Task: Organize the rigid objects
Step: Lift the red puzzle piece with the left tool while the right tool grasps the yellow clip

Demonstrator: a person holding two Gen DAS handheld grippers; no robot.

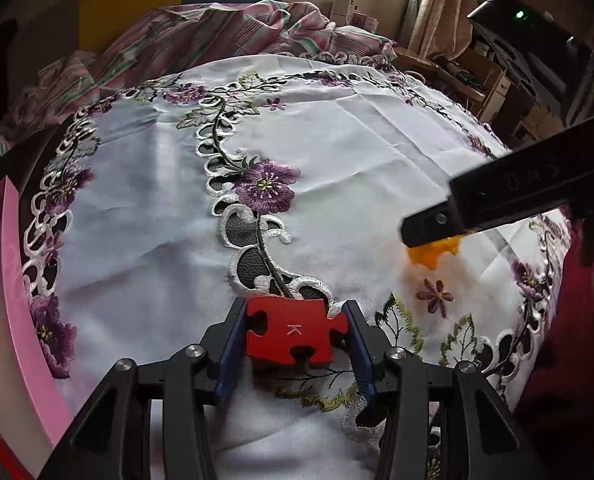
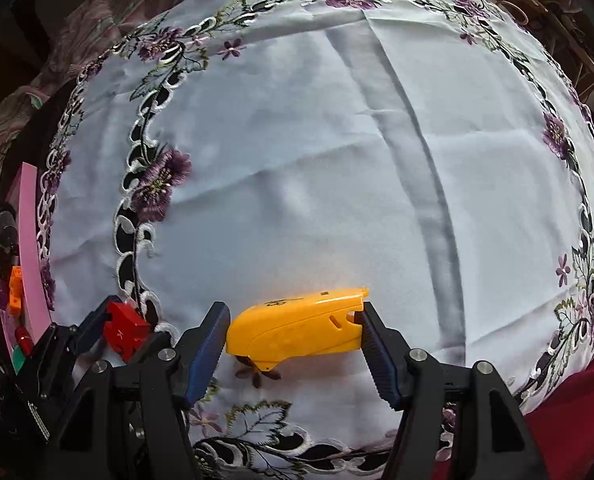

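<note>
While we look along the left hand-held gripper (image 1: 295,330), we see its two blue pads closed against the sides of a red puzzle piece (image 1: 291,334) marked with a white letter K, and the piece sits low over a white cloth (image 1: 361,144) stitched with purple flowers, which covers the counter. From the other camera the same red piece shows at the lower left, clamped between those fingers. Our right hand-held gripper (image 2: 295,332) points steeply down at the cloth, with a yellow plastic piece (image 2: 297,330) lying crosswise between its fingers (image 2: 207,350). The right-side pad meets the notched end of the yellow piece, while the left pad stands just beside the rounded end; we cannot say for sure that it presses there, so the grip looks loose at best, with the jaws about half spread. In the left camera only a yellow corner peeks out under the right hand-held gripper's black body. A pink tray (image 2: 31,248) runs along the left edge of the cloth, with small orange, red and green pieces beside it.
</note>
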